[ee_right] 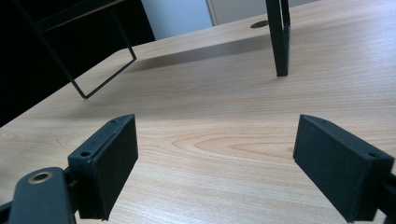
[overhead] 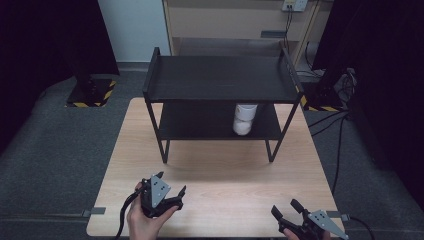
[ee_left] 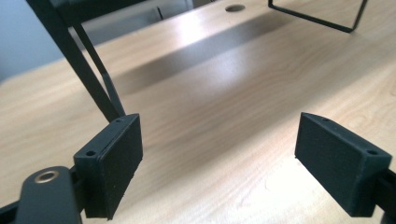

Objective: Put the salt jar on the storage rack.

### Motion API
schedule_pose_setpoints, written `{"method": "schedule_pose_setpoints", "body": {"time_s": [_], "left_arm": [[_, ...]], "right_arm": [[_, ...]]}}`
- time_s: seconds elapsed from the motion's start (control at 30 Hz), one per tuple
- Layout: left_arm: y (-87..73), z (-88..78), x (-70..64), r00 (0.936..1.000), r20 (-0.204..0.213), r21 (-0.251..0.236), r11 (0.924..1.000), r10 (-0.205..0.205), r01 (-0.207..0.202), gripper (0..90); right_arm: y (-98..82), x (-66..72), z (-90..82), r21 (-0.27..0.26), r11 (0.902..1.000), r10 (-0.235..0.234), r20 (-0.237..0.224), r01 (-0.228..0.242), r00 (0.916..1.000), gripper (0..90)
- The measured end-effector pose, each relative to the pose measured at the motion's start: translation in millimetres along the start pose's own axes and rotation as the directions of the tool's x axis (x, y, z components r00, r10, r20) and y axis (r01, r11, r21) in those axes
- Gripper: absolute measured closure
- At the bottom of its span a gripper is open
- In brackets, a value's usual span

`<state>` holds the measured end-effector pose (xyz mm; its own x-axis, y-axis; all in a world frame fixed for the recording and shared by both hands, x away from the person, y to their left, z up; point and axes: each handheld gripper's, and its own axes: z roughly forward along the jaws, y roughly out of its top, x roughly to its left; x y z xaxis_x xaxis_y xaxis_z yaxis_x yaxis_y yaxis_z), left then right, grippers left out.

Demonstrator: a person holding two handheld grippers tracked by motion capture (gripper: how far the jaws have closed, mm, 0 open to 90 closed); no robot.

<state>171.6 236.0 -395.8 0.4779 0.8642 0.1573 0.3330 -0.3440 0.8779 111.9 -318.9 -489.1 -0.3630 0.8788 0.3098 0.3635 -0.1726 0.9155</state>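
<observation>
A light wooden table (overhead: 220, 190) is set on a grey carpeted floor (overhead: 55, 150), and its far half is occupied by a black two-tier metal shelf rack (overhead: 220, 80) standing on thin legs. The rack's top tier is seen bare, a flat dark tray with a raised lip along its sides. On the lower tier, toward the right side, a white cylindrical object (overhead: 244, 119) is stood upright; it appears to be a roll or a stack of cups, though which cannot be told, and its upper end is hidden by the top tier. Near the front edge of the table, left of centre, the left gripper (overhead: 172, 192) is held in a hand (overhead: 142, 220), with a grey three-cornered plate on top and a black cable trailing off the table edge. The right gripper (overhead: 285, 209) is held at the front right corner. In the left gripper view and the right gripper view alike, the black padded jaws are spread wide apart with nothing between them, only bare wood grain being seen below, with the rack's legs beyond.
</observation>
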Motion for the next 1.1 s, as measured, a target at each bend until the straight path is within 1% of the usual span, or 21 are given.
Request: {"method": "schedule_pose_setpoints", "body": {"time_s": [0.03,0.1,0.23,0.43,0.53,0.6,0.7,0.73,0.77,0.83,0.87,0.9,0.97,1.0,1.07,1.1], "left_arm": [[-0.3,-0.7,0.5,1.0000,-0.003,0.002,1.0000,0.002,-0.002,14.1],[-3.4,-0.9,1.3,0.9999,-0.005,0.000,0.9999,-0.010,0.010,14.0],[-6.2,1.5,1.2,1.0000,-0.002,0.025,0.9997,0.000,0.001,14.0],[-5.0,5.0,-0.6,0.9998,0.007,0.071,0.9973,0.017,-0.018,13.9],[-4.5,4.9,-2.0,0.9998,0.005,0.084,0.9963,0.018,-0.018,13.9],[-2.6,4.8,-1.5,0.9999,0.008,0.096,0.9953,0.010,-0.011,13.9],[-0.3,4.0,-1.2,1.0000,0.003,0.107,0.9943,0.007,-0.007,13.9],[0.1,3.6,-0.6,1.0000,0.003,0.108,0.9941,0.004,-0.005,13.9],[0.2,3.2,-0.7,1.0000,0.000,0.108,0.9942,0.002,-0.002,13.8],[2.1,3.3,-0.2,1.0000,-0.001,0.121,0.9926,-0.007,0.007,13.8],[2.7,3.5,0.0,1.0000,0.001,0.126,0.9920,-0.009,0.009,13.8],[3.7,3.7,-0.3,1.0000,0.001,0.134,0.9909,-0.007,0.007,13.8],[4.0,3.8,0.1,0.9999,0.005,0.136,0.9906,-0.011,0.010,13.8],[4.8,4.0,0.1,0.9999,0.005,0.142,0.9898,-0.010,0.010,13.8],[4.7,4.1,0.2,0.9999,0.003,0.143,0.9897,-0.012,0.011,13.8],[4.9,4.4,0.2,0.9999,0.002,0.146,0.9892,-0.011,0.011,13.8]], "right_arm": [[-0.2,-0.2,0.8,0.002,1.0000,-0.001,-0.001,0.001,1.0000,14.3],[0.0,0.0,1.0,0.005,1.0000,-0.003,-0.003,0.003,1.0000,14.3],[0.0,1.0,0.3,0.005,0.9999,-0.009,-0.006,0.009,0.9999,14.3],[0.6,1.3,0.3,0.008,0.9999,-0.014,-0.002,0.014,0.9999,14.3],[1.1,1.5,-0.2,0.013,0.9998,-0.016,-0.001,0.016,0.9999,14.3],[1.3,1.5,-0.4,0.016,0.9998,-0.016,-0.001,0.016,0.9999,14.3],[2.5,1.7,0.2,0.031,0.9994,-0.017,0.005,0.017,0.9998,14.3],[3.6,2.4,0.6,0.044,0.9989,-0.019,0.011,0.018,0.9998,14.3],[5.0,4.0,1.1,0.060,0.9978,-0.030,0.025,0.028,0.9993,14.3],[10.2,7.4,2.3,0.108,0.9926,-0.060,0.047,0.055,0.9971,14.3],[11.9,10.2,2.7,0.127,0.9901,-0.067,0.064,0.058,0.9957,14.6],[15.0,14.1,3.2,0.158,0.9849,-0.085,0.089,0.070,0.9924,14.6],[20.2,17.6,4.9,0.209,0.9741,-0.109,0.102,0.086,0.9888,14.6],[21.4,19.4,5.5,0.221,0.9712,-0.115,0.110,0.088,0.9873,14.6],[24.9,22.7,7.2,0.254,0.9611,-0.142,0.118,0.108,0.9828,14.6],[25.2,23.6,7.7,0.259,0.9598,-0.144,0.118,0.109,0.9825,14.6]]}}
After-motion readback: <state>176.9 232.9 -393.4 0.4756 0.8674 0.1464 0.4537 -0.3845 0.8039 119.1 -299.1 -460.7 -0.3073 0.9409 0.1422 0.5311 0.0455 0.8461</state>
